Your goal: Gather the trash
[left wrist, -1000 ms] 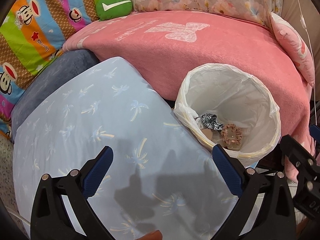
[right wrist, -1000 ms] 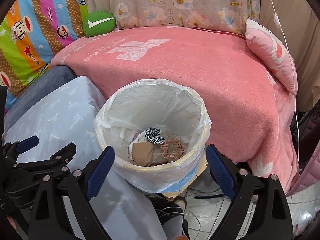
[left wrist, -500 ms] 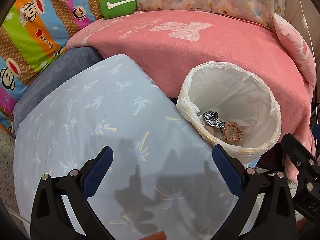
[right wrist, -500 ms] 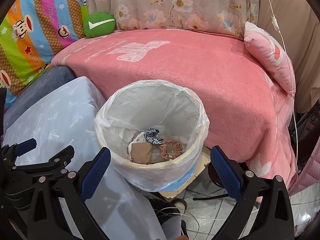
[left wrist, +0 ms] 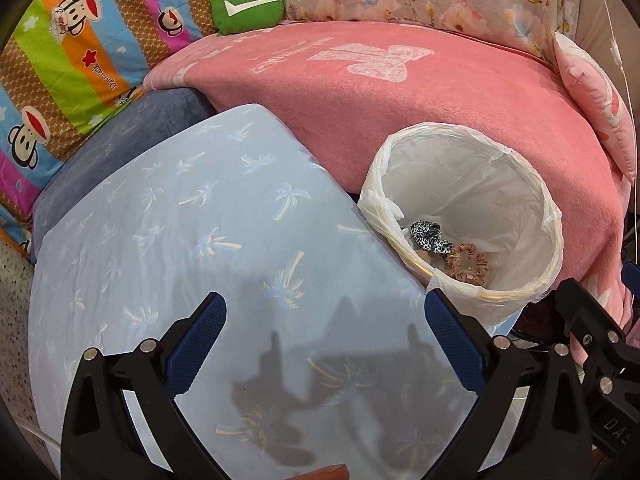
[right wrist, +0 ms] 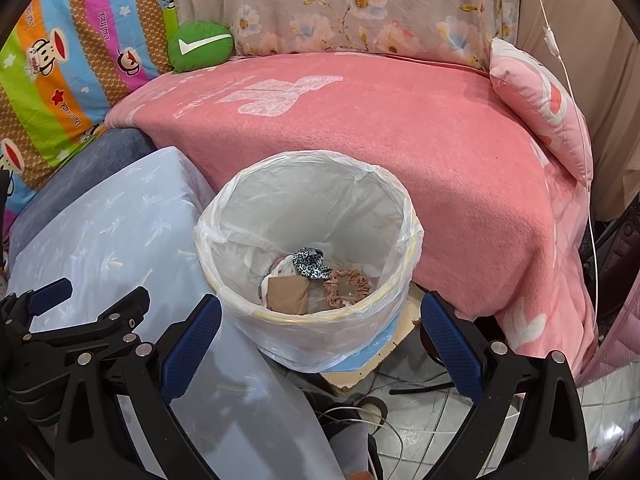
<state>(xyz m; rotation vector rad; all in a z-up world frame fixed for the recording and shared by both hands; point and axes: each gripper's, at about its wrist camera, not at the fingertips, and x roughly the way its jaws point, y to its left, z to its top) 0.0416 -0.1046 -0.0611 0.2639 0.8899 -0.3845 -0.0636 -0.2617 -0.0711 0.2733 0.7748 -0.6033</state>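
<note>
Jaws of the left gripper [left wrist: 326, 338] stand wide apart over a pale blue palm-print cushion [left wrist: 192, 240], holding nothing. The right gripper [right wrist: 320, 340] is likewise spread wide and empty, just before the lined trash bin [right wrist: 412, 236]. Inside the bin lie a leopard-print scrunchie [right wrist: 310, 263], a pink scrunchie [right wrist: 347, 286] and a tan wrapper [right wrist: 289, 295]. Beyond it lies a pink blanket [right wrist: 380, 128] and a green cushion [right wrist: 200, 50].

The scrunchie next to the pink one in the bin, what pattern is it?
Black-and-white leopard print scrunchie, clearest in the right wrist view.
</note>
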